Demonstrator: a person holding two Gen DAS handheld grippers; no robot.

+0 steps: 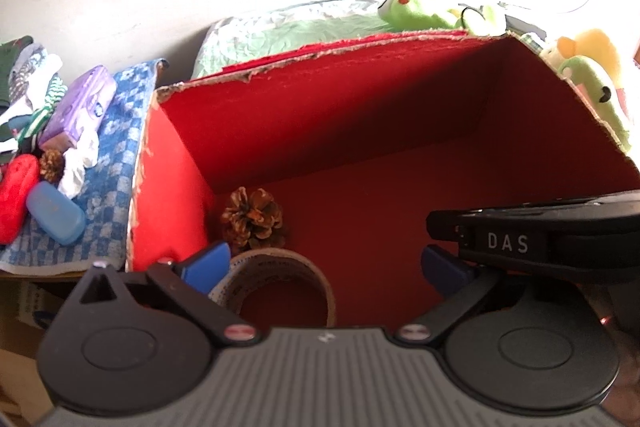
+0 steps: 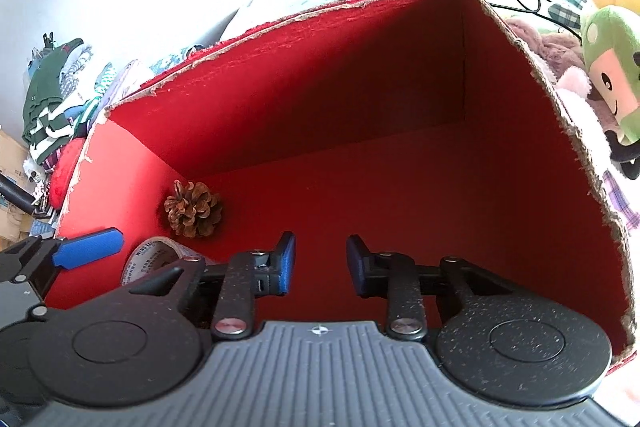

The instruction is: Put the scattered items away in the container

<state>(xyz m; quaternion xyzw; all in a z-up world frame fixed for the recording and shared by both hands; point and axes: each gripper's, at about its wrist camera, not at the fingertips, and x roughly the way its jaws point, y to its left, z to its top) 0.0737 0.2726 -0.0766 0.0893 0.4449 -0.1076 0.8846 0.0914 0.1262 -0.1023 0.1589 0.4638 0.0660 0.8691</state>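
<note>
Blue-padded left gripper [image 1: 324, 263] sits nearest the lens, jaws spread wide and holding nothing. Tape roll [image 1: 276, 281] lies on the floor of the red box [image 1: 320, 115], just ahead of the jaws and close against the left pad; judged to have been let go, since the pads stand clear of it on the right side. Pinecone [image 1: 254, 217] rests beyond the roll, tucked into the box's far-left floor corner.

Right gripper [image 2: 320, 265] also hangs inside the box, jaws parted to a moderate gap, empty; nothing lies between its pads. From its view the roll [image 2: 154, 259] is down-left, the pinecone [image 2: 194, 209] ahead-left.

Remaining scattered items sit outside the box, well left of the left gripper, on a blue checked cloth [image 1: 108, 187]: blue case [image 1: 56, 217], red object [image 1: 16, 197], purple pack [image 1: 78, 107], a second pinecone [image 1: 52, 165]. Judgement: task partly done; the next pickup calls for lifting clear of the wall and reaching left.

Plush toys [image 2: 608, 67] lie beyond the right wall; whether these belong to the tidy-up cannot be told.
</note>
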